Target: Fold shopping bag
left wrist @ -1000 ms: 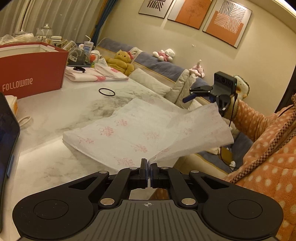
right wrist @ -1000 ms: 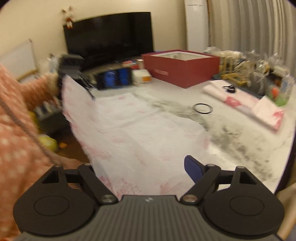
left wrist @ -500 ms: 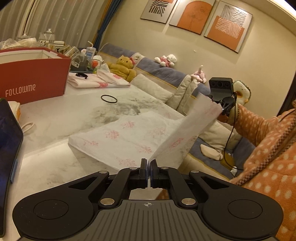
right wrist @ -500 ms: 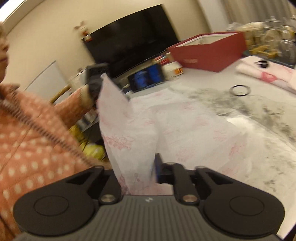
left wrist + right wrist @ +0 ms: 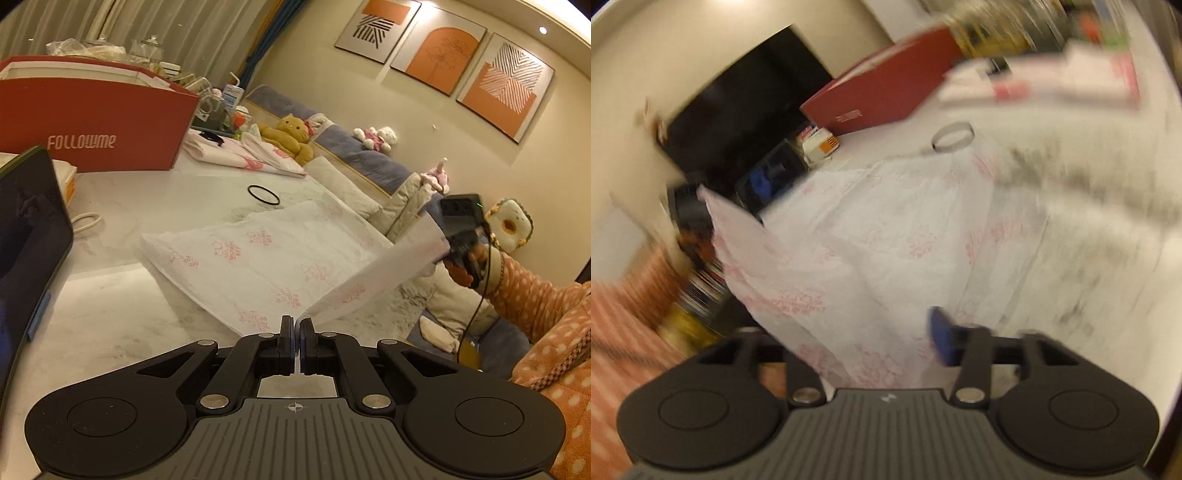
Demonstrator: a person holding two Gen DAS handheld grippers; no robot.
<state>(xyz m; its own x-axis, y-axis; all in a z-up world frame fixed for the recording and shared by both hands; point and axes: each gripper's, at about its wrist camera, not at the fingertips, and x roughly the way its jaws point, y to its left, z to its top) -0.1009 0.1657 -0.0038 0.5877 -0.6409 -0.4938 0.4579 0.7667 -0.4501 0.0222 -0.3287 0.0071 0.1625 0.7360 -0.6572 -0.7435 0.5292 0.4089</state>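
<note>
A white shopping bag with pink prints (image 5: 266, 258) lies on the marble table (image 5: 110, 317), its near edge lifted. My left gripper (image 5: 296, 326) is shut on the bag's near corner. The right gripper shows in the left wrist view (image 5: 448, 249) at the bag's far lifted corner. In the blurred right wrist view the bag (image 5: 886, 240) drapes between the right gripper's jaws (image 5: 864, 332), which stand wide apart, the blue fingertip (image 5: 942, 336) to the right of the cloth.
A red FOLLOWME box (image 5: 92, 118) stands at the back left. A black ring (image 5: 263, 194) lies beyond the bag. Folded bags (image 5: 236, 155) sit behind it. A dark tablet (image 5: 26, 240) leans at left. A sofa with plush toys (image 5: 291, 136) runs along the table's far side.
The right gripper's jaws closed in, then stand wide apart again. It swung lower over the table while the left stayed shut on its corner. The lifted edge lies flatter.
</note>
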